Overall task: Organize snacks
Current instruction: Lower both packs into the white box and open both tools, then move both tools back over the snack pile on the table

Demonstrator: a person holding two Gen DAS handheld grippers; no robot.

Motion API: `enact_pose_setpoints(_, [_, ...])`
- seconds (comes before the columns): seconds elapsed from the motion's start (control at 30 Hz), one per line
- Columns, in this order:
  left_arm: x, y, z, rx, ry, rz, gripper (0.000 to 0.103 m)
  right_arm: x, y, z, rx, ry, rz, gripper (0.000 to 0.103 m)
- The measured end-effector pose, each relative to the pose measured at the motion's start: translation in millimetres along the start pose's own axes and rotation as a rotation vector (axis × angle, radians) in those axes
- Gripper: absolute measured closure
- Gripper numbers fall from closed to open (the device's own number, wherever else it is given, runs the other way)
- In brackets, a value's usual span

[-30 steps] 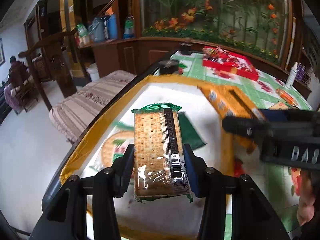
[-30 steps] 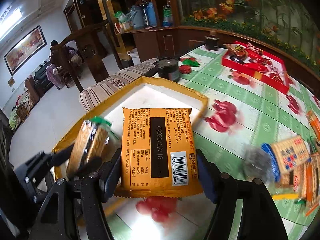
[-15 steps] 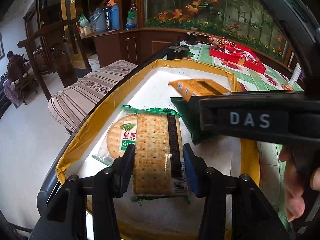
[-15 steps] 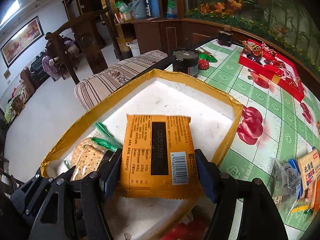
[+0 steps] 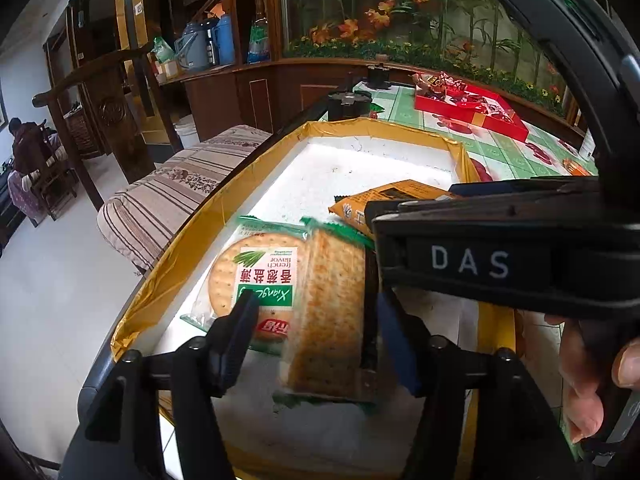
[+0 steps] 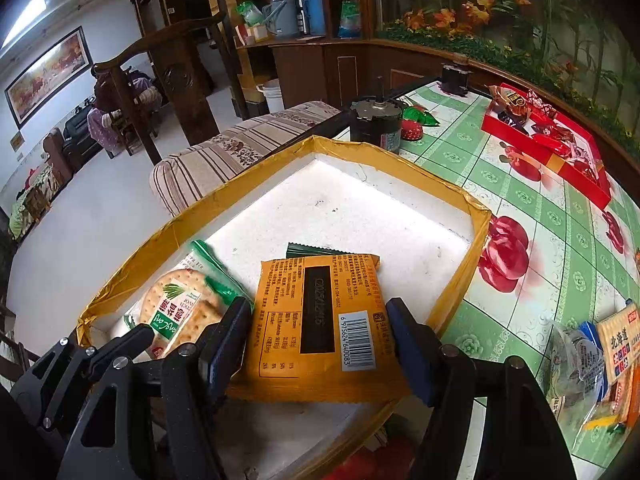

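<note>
Placement into the tray (image 6: 456, 280) is the step in hand: the wide yellow-rimmed tray with its white floor fills the middle of both views, and both grippers reach over its near end with a packet each. Next in size, in the centre-right of the left wrist view, the right gripper (image 6: 320, 336) crosses as a dark bar; in its own view, at lower centre, it pinches the orange packet (image 6: 320, 328) by its two side edges, barcode up, the packet's far end lying over a dark green packet (image 6: 306, 249) on the tray floor. At the bottom centre of the left wrist view, the left gripper (image 5: 316, 332) stands spread around the cracker sleeve (image 5: 332, 312); its left pad is plainly apart from the sleeve, while the right pad is just beside it and contact there cannot be told. The sleeve lies partly over the round-cracker packet (image 5: 256, 276) already in the tray. By my judgement the sleeve is as good as delivered, and the next move calls for drawing the left gripper back without dragging it, then parting the right pads so the orange packet drops flat. At the far right of the right wrist view, loose snacks (image 6: 616, 344) wait on the green tablecloth (image 6: 532, 308); a red box (image 6: 548, 140) of sweets sits in the upper right.
</note>
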State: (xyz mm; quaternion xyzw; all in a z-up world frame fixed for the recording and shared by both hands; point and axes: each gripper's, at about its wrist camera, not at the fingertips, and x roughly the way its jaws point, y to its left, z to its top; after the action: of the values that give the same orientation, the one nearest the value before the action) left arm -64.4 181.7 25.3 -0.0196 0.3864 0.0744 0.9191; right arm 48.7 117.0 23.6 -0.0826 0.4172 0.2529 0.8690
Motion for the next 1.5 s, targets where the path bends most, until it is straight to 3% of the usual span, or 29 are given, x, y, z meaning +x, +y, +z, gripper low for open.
enact_pose_setpoints(0.27, [-5, -3, 0, 0.011, -0.015, -0.003, 0.022, -4, -3, 0, 0.014, -0.01, 0.016, 0.029])
enact_pose_setpoints(0.87, [-21, -7, 2, 0.023, -0.046, 0.004, 0.021, -43, -25, 0, 0.08, -0.08, 0.1, 0.029])
enact_pose_setpoints(1.0, [-26, -11, 2, 0.034, -0.056, 0.003, 0.021, -60, -43, -9, 0.14, -0.105, 0.083, 0.029])
enact_pose_setpoints(1.13, [-33, -17, 3, 0.044, -0.068, -0.003, 0.021, -81, -67, -25, 0.233, -0.144, -0.01, 0.029])
enact_pose_setpoints(1.3, [-46, -26, 7, 0.068, -0.088, -0.011, 0.021, -107, -109, -49, 0.312, -0.162, 0.03, 0.03])
enact_pose_setpoints(1.4, [-52, -37, 9, 0.084, -0.092, -0.031, 0.021, -131, -133, -66, 0.301, -0.21, 0.011, 0.031])
enact_pose_setpoints(1.5, [-58, -52, 11, 0.103, -0.087, -0.065, 0.021, -151, -161, -83, 0.297, -0.223, -0.062, 0.031])
